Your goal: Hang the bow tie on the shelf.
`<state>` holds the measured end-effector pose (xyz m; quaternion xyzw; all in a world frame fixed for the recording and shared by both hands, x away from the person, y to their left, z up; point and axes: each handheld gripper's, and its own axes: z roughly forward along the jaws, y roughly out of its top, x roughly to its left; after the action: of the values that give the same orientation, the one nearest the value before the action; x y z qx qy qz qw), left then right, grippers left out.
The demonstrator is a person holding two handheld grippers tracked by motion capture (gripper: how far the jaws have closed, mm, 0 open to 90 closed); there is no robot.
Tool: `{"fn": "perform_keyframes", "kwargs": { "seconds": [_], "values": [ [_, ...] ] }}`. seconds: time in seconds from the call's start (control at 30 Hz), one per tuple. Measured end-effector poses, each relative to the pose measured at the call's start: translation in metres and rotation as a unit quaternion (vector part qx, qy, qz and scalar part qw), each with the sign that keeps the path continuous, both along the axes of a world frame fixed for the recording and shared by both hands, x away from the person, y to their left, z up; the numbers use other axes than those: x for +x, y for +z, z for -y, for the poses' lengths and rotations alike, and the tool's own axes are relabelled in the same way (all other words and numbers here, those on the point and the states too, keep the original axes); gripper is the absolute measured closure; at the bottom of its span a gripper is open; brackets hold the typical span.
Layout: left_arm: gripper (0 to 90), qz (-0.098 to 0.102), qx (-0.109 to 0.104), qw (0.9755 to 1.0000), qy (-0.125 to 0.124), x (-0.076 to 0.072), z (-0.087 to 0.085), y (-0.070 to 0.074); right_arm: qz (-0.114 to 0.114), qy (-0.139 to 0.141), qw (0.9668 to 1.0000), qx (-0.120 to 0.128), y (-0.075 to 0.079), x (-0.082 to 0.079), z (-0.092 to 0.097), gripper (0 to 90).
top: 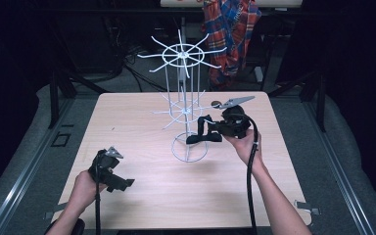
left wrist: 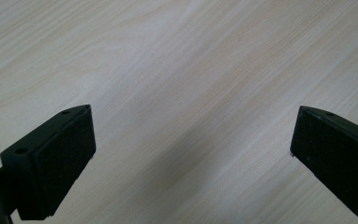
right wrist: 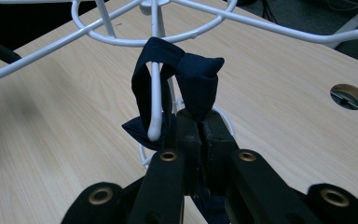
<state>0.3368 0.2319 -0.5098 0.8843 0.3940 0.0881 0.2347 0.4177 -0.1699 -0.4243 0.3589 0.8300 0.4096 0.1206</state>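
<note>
Right gripper (right wrist: 200, 126): jaws clamped on dark navy fabric strap (right wrist: 191, 74) looped over white wire rack (top: 183, 105). Left gripper (left wrist: 193, 154): low over pale wooden table (top: 142, 122), jaws wide, empty.

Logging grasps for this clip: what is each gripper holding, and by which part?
Right gripper pinches the dark blue cloth band near its folded end, looped over a white rack hook. Left gripper: open, empty.

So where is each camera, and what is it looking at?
High view: above the person's side, looking down on the table; both forearms, left gripper, right gripper.
Left gripper view: rides the left gripper, facing bare tabletop between its open jaws.
Right gripper view: rides the right gripper, jaws shut on dark cloth at the white wire rack.
Shared: rack and cloth.
</note>
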Motion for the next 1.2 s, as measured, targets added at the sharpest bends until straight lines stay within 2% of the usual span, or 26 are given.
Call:
{"fn": "perform_keyframes", "kwargs": {
  "seconds": [0.33,0.53,0.77,0.9,1.0,1.2],
  "values": [
    [0.0,0.001,0.000,1.0000,0.000,0.000,0.000,0.000,-0.005,0.006,1.0000,0.004,0.001,-0.002,0.002,78.2],
    [0.0,-0.001,-0.002,1.0000,0.000,0.000,-0.001,0.000,-0.008,0.007,0.9999,-0.002,0.003,-0.004,0.007,70.5],
    [0.0,0.002,-0.002,1.0000,0.003,0.000,-0.001,0.000,-0.005,-0.008,0.9995,-0.032,0.009,-0.012,0.010,58.1],
    [0.0,0.002,-0.003,1.0000,0.003,0.000,-0.001,0.000,-0.008,-0.018,0.9986,-0.049,0.012,-0.017,0.011,47.9],
    [0.0,0.001,-0.003,1.0000,0.003,0.000,-0.001,0.000,-0.019,-0.025,0.9967,-0.075,0.013,-0.021,0.013,38.7],
    [0.0,0.000,-0.002,1.0000,0.003,0.000,-0.001,0.000,-0.040,-0.029,0.9952,-0.084,0.013,-0.031,0.026,24.7]
  ]
}}
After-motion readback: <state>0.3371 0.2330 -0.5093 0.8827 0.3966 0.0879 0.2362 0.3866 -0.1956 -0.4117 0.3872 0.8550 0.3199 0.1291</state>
